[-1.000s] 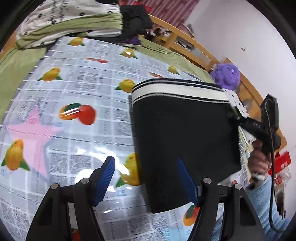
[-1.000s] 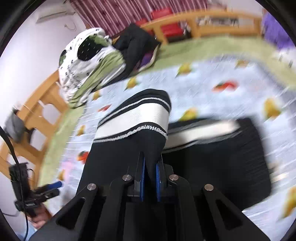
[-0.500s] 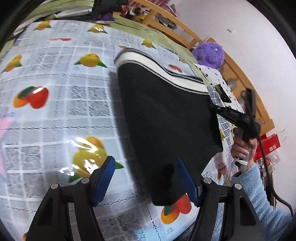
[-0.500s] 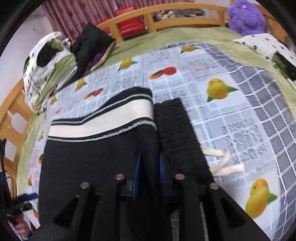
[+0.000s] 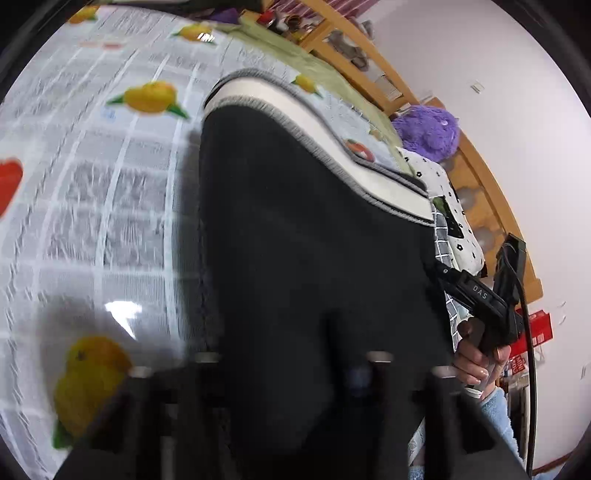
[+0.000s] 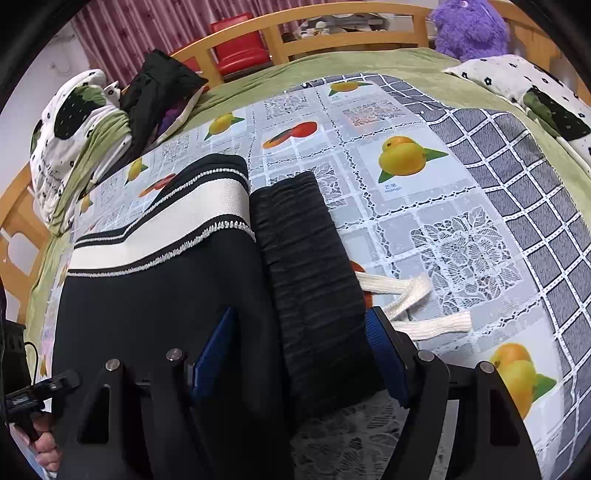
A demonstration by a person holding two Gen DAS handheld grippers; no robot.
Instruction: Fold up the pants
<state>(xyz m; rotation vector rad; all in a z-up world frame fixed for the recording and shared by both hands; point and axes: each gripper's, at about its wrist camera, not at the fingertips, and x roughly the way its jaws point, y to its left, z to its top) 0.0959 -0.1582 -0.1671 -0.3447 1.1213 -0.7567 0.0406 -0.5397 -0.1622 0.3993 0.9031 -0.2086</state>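
The black pants [image 6: 159,302] lie folded on the fruit-printed tablecloth [image 6: 461,206] that covers the bed [image 6: 369,66], their white-striped cuff [image 6: 166,221] turned toward the headboard side and the ribbed black waistband [image 6: 306,266] showing along the right edge of the fold. From under that waistband the white drawstring [image 6: 413,295] trails onto the lace pattern of the cloth. The right claw [image 6: 299,362] sits low over the near right part of the pants, its blue-padded fingers [image 6: 388,354] spread wide, one over the smooth black cloth and the other at the outer edge of the waistband, with the fabric between them but not pinched. In the left wrist view the left claw [image 5: 288,369] is pushed in over the near edge of the pants, so dark and blurred against the black fabric that I cannot tell whether it is spread or closed; the person's right hand [image 5: 476,354] grips the handle of the other tool at the far right edge of the garment. A heap of clothes [image 6: 85,140] lies at the far left corner of the bed, and a purple plush toy [image 6: 469,26] sits by the wooden rail at the far right.
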